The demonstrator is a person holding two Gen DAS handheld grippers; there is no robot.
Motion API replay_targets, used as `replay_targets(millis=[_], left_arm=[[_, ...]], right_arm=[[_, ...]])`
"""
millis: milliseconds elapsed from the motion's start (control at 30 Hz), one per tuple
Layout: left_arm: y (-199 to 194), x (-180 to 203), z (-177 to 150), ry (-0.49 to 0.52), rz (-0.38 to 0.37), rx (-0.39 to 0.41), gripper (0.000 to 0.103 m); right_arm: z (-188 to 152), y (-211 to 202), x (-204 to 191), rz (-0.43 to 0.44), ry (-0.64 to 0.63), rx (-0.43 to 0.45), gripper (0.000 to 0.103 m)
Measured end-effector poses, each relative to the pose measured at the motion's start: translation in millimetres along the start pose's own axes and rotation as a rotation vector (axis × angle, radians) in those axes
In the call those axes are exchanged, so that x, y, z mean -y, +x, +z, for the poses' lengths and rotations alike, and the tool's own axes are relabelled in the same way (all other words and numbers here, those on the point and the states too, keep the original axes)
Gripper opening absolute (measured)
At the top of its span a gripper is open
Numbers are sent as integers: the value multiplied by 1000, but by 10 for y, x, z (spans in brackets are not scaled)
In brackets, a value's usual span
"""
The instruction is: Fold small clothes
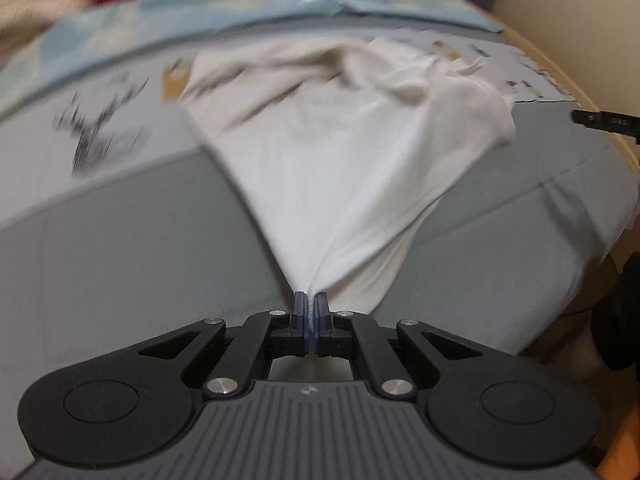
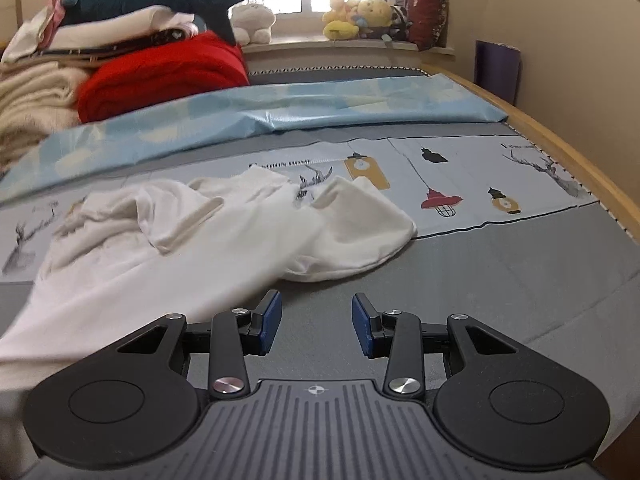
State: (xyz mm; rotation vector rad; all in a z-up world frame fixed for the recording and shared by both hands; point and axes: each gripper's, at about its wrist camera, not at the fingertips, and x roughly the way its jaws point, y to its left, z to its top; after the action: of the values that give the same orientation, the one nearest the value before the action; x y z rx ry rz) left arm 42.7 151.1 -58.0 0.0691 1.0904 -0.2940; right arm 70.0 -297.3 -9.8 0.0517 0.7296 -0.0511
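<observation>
A small white garment point(image 1: 340, 152) lies crumpled on the grey bed. My left gripper point(image 1: 311, 300) is shut on a bunched corner of it and holds it taut, so the cloth fans out ahead of the jaws. In the right wrist view the same white garment point(image 2: 192, 240) spreads from the left edge to the middle. My right gripper point(image 2: 316, 316) is open and empty just above the grey sheet, with the garment's near edge beside its left finger point(image 2: 270, 320). The right gripper's tip shows at the right edge of the left wrist view point(image 1: 604, 120).
The printed grey bedsheet point(image 2: 480, 184) covers the bed, with a folded light blue sheet point(image 2: 280, 108) across it further back. A red blanket point(image 2: 160, 72) and stacked clothes point(image 2: 80, 28) sit at the back left. Plush toys point(image 2: 360, 16) line the windowsill. The bed's wooden edge point(image 2: 580, 160) runs along the right.
</observation>
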Motion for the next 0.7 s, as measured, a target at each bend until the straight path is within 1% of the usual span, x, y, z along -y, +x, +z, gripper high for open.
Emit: replay_targets(millis=[67,100,133,167,200,233,267,367,433,533,567,700], left_arm=[[-8,-164,-79,-60,-45,-21,2],[-42,-234,-102,-83,-77,-12,3],[-69,-266,-94,-104,-93,6,9],[-85,-302,-75,-133,-100,27,14],[-99,-333,-61,-162,-103,39,24],[-76,-369,-35,-199,-114,45,27],[-35,-398,-17,-228,-117,42,27],[175,-397,78,-297,-79,-12,27],[363,-380,152,-317,-43,-67,29],[569,-404,187,-355,6,-132,29],[616,-420,207,-376,13,-146,29],[762,-453,285,-442,19,-193,29]], right_arm=[[-3,23,5,-4,-1,-7,41],[-4,44,14,-5,5,-16,41],[3,80,30,-6,20,-28,41],[7,118,44,-3,36,-40,41],[16,166,56,2,52,-54,41],[23,218,65,8,64,-70,42],[32,290,73,15,77,-88,43],[57,486,60,19,88,-122,45],[74,611,34,8,78,-138,46],[99,810,-17,0,52,-160,50],[112,885,-39,-4,37,-166,52],[154,1127,-87,-1,21,-195,53]])
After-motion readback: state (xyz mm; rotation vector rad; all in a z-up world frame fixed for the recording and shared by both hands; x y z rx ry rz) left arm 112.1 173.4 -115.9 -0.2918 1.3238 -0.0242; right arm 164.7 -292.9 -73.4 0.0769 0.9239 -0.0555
